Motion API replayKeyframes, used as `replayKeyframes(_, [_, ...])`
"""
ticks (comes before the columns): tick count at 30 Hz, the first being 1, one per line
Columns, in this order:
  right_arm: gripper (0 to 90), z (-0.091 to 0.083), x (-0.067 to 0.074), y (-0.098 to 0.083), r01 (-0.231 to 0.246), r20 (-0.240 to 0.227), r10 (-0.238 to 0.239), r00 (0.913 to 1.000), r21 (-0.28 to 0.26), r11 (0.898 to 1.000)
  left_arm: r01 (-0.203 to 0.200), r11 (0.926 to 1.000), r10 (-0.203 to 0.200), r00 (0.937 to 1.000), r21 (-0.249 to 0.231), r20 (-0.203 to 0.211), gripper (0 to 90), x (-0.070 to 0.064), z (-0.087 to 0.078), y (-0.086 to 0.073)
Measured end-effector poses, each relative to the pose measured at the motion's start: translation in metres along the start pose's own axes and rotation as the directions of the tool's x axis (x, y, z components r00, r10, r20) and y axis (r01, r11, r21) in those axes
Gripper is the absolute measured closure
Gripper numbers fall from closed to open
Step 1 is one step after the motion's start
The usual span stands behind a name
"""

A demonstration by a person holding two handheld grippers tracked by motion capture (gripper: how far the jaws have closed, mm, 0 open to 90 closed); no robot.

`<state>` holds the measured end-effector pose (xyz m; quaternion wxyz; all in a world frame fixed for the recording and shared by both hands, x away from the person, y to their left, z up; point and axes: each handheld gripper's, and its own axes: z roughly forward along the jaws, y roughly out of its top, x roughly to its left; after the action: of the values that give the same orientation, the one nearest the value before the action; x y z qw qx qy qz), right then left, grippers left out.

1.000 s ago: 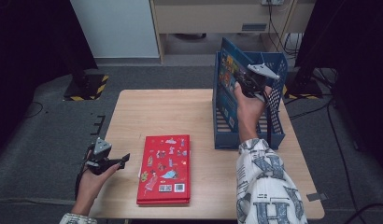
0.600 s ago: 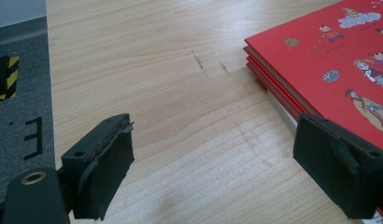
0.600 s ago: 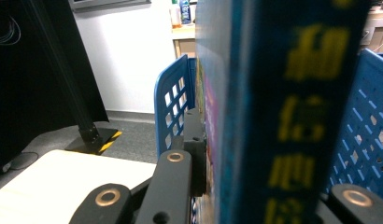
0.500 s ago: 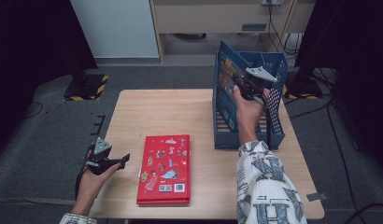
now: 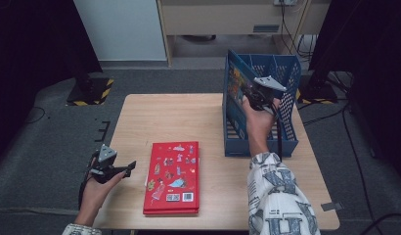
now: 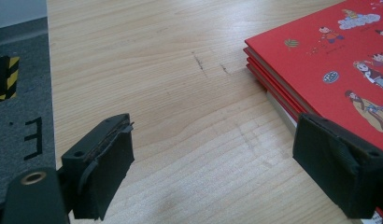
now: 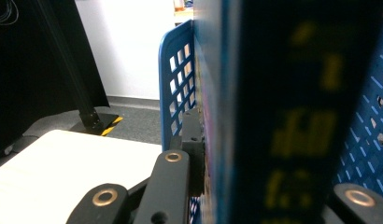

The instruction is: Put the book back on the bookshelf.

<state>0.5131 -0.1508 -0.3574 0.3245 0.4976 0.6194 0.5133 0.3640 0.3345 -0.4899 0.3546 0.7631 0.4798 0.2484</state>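
Observation:
A stack of red picture books (image 5: 173, 176) (image 6: 339, 70) lies flat on the wooden table (image 5: 189, 117), near its front. My left gripper (image 5: 130, 168) (image 6: 217, 140) rests low just left of the stack, open, with bare wood between its jaws. A blue rack (image 5: 286, 78) (image 7: 178, 79) stands at the table's right side. A blue book (image 5: 235, 83) (image 7: 283, 93) stands upright in its left slot. My right gripper (image 5: 250, 93) (image 7: 255, 154) is at the rack's top and shut on that book; the far jaw is mostly hidden behind the book.
Grey carpet surrounds the table. A yellow-black stand foot (image 5: 91, 90) sits off the far left corner, and another stand with cables (image 5: 316, 88) is behind the rack. A white panel (image 5: 122, 29) and a wooden cabinet (image 5: 228, 17) stand at the back.

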Motion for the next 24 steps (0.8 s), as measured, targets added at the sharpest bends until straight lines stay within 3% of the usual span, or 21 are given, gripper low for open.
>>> replayKeyframes(8, [80.2,-0.006,-0.002,0.001,-0.01,-0.011,0.01,0.9999,0.01,1.0,-0.003,1.0,0.003,1.0,0.002,0.001,11.4,-0.001,0.0,0.0])
replayKeyframes(12, [80.2,-0.01,-0.001,0.002,0.012,-0.014,-0.012,0.9998,0.026,1.0,-0.002,1.0,0.002,1.0,0.002,0.003,11.4,-0.001,0.0,0.001])
replayKeyframes(24, [79.1,-0.02,-0.003,0.0,0.017,-0.03,-0.016,0.9994,0.028,0.999,-0.008,1.0,0.008,1.0,0.005,0.003,11.6,-0.002,0.0,0.001])
